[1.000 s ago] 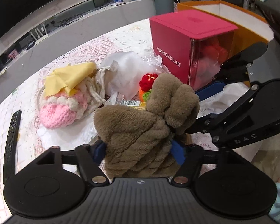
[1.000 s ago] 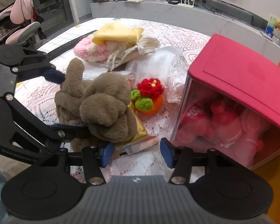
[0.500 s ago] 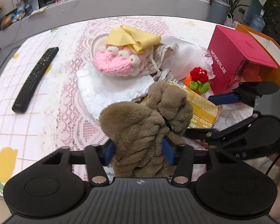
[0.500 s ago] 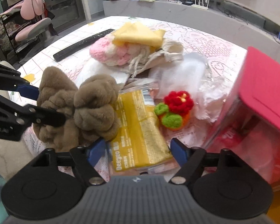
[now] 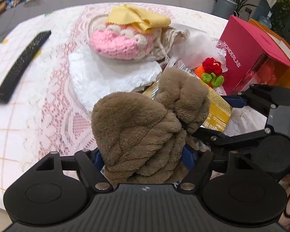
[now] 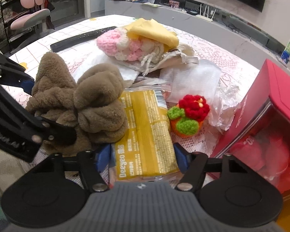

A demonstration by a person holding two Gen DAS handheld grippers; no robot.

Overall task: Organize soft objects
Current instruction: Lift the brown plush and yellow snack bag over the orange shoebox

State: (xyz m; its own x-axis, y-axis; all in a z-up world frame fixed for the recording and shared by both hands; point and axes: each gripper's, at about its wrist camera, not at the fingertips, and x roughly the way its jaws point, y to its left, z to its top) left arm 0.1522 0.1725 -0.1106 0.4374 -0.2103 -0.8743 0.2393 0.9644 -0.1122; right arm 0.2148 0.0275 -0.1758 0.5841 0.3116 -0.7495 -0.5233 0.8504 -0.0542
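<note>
The left gripper [image 5: 143,157] is clamped on the brown plush bundle [image 5: 145,123], its blue pads pressed into the fabric at the lower middle of the left wrist frame; the bundle rises from the jaws in two lobes and fills the centre of that view; a second ago the red box [image 5: 247,58] stood close behind it, whereas now the box lies off at the right edge and the white cloth [image 5: 110,77] and pink crochet piece [image 5: 118,44] sit directly beyond, so the held bundle has swung leftward across the table [image 5: 29,89]; the right gripper [image 6: 142,154] stands wide open with nothing held, and the yellow packet [image 6: 145,129] that was barely visible a second ago now lies between its blue pads in the lower centre of the right wrist frame, whether touching them I cannot tell; I judge the right hand has lined up on the packet while the left carries the plush clear; farther out, the red and green crochet flower [image 6: 189,114] sits right of centre, crumpled clear plastic [image 6: 222,104] behind it, a yellow cloth [image 6: 154,31] atop the pink piece in the upper middle, and a black remote [image 5: 19,67] at the left edge; the sorting looks barely begun, most soft things still heaped together.
</note>
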